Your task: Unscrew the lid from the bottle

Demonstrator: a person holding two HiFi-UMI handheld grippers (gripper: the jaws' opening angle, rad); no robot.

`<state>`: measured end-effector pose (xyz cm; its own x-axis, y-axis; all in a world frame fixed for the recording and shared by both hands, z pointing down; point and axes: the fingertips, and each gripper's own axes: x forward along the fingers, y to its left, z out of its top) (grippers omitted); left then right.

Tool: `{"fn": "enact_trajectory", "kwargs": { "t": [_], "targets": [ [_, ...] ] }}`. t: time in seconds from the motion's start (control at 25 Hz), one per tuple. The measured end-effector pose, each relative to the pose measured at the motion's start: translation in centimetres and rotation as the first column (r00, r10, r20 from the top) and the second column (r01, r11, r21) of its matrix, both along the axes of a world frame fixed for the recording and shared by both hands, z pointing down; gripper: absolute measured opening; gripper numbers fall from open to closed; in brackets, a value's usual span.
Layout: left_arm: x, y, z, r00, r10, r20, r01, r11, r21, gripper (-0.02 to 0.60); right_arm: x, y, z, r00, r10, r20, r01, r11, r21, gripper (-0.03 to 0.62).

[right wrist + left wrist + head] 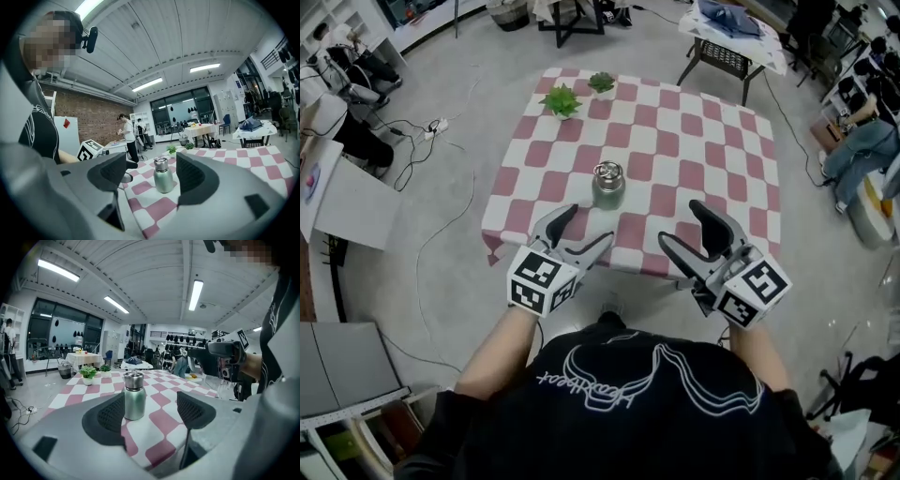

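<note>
Approach step. Bottle (pixel 607 190) upright on tabletop (pixel 694 150), just ahead of both fingertips, untouched, lid (pixel 607 172) still on. Left gripper (pixel 589 225) fingers (pixel 108 416) spread wide, empty. Right gripper (pixel 681 222) fingers (pixel 197 176) apart, empty. Best: one pair clamps body low, other squares level on lid before twisting.

tablecloth (pixel 712 141): pink-red and white squares, like a checkerboard
bottle (pixel 607 190): pale silvery green
lid (pixel 607 172): shiny silver
left gripper (pixel 589 225): grey body, black pads with tiny dots, and a white cube with black square marks
right gripper (pixel 682 222): grey body, black pads, and a white cube with black square marks too
big plant (pixel 562 100): bright green leaves, white pot
small plant (pixel 601 82): darker green leaves, white pot
shirt (pixel 628 394): black with thin white wavy lines
floor (pixel 441 234): plain grey
</note>
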<state>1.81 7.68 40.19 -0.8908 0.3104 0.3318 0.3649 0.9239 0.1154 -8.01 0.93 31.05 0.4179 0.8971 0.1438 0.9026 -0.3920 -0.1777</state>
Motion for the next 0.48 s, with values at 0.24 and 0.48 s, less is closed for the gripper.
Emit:
{"fn": "enact_trajectory", "kwargs": {
  "t": [0.24,0.48],
  "targets": [
    [-2.1,3.9,3.1,0.998,0.048,-0.045,-0.048,0.999,-0.006,0.353,-0.4,3.7,2.5,1.000,0.003,-0.005,-0.003,0.999,0.042,0.327],
    [-4.3,6.0,5.8,0.991,0.091,-0.098,-0.093,0.996,-0.007,0.376,-0.4,5.9,3.8,1.000,-0.008,0.008,0.007,0.997,0.072,0.325]
  ]
}}
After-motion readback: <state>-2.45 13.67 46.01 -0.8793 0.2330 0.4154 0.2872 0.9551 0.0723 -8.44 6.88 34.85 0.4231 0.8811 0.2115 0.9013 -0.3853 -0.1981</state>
